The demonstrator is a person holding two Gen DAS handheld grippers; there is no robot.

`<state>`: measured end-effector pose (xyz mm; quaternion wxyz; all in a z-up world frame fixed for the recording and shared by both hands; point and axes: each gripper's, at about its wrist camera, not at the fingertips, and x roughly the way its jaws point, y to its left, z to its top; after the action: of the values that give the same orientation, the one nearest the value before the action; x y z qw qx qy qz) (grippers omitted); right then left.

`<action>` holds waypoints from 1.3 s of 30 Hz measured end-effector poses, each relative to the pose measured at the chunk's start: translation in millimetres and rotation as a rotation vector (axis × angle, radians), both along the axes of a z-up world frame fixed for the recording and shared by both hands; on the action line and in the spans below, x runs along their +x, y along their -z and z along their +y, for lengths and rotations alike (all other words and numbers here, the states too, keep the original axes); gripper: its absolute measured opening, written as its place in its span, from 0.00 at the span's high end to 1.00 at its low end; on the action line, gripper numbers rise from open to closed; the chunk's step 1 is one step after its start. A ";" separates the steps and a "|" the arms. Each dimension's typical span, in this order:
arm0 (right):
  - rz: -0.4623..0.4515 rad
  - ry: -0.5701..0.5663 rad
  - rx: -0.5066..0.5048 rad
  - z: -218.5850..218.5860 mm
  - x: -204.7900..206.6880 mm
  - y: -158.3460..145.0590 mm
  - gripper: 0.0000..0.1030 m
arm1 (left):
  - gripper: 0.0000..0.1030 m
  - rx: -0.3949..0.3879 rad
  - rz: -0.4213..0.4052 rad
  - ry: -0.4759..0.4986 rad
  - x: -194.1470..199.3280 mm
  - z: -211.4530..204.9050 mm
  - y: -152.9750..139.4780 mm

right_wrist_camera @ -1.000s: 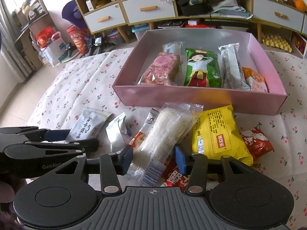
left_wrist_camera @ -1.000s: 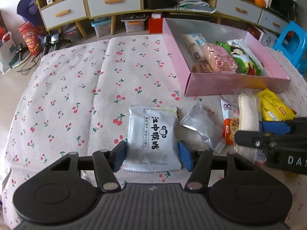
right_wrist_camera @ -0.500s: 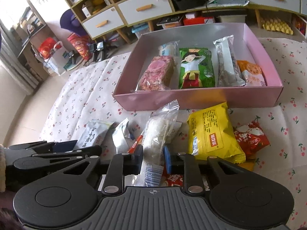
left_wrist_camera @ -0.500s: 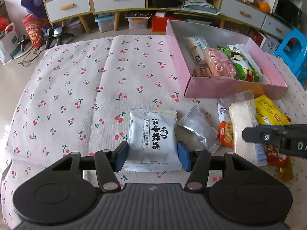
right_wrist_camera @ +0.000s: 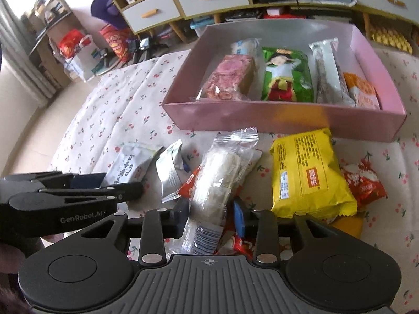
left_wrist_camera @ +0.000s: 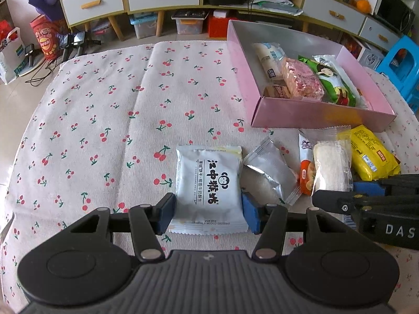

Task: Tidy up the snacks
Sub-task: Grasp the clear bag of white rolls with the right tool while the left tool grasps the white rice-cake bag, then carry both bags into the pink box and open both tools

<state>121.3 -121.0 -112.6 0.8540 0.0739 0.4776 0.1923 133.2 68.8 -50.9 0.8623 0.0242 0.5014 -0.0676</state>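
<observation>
On the white packet lying between our left tongs we read large black Chinese characters, 江中猴姑, with smaller print beside them that we cannot make out. The side of our right tongs, seen from the left wrist, carries white letters "DAS", cut off at the frame edge. From the right wrist, the body of the left tongs bears "GenRobot.AI". The yellow packet shows an orange label and dense fine print, too small for us to read.
</observation>
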 end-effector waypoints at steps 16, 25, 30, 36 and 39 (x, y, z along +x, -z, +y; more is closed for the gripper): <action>0.053 0.070 0.232 -28.6 -2.2 -30.3 0.80 | 0.52 -0.106 -0.041 -0.045 -1.2 6.9 -27.0; 0.006 0.119 0.324 -57.9 -4.3 -55.5 0.80 | 0.52 -0.149 -0.091 -0.057 1.0 0.1 -36.4; -0.032 0.194 0.374 -88.2 0.8 -60.0 0.80 | 0.52 -0.172 -0.144 -0.042 2.5 -8.9 -42.5; -0.080 0.272 0.366 -120.1 16.2 -59.4 0.80 | 0.52 -0.195 -0.221 -0.019 9.7 -29.5 -44.2; -0.085 0.311 0.371 -130.6 21.7 -54.1 0.80 | 0.52 -0.202 -0.247 -0.007 17.1 -41.3 -43.9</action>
<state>143.1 -251.6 -58.5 0.8644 0.2942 0.3808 0.1458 150.3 27.5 -7.0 0.9157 -0.0561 0.3822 -0.1110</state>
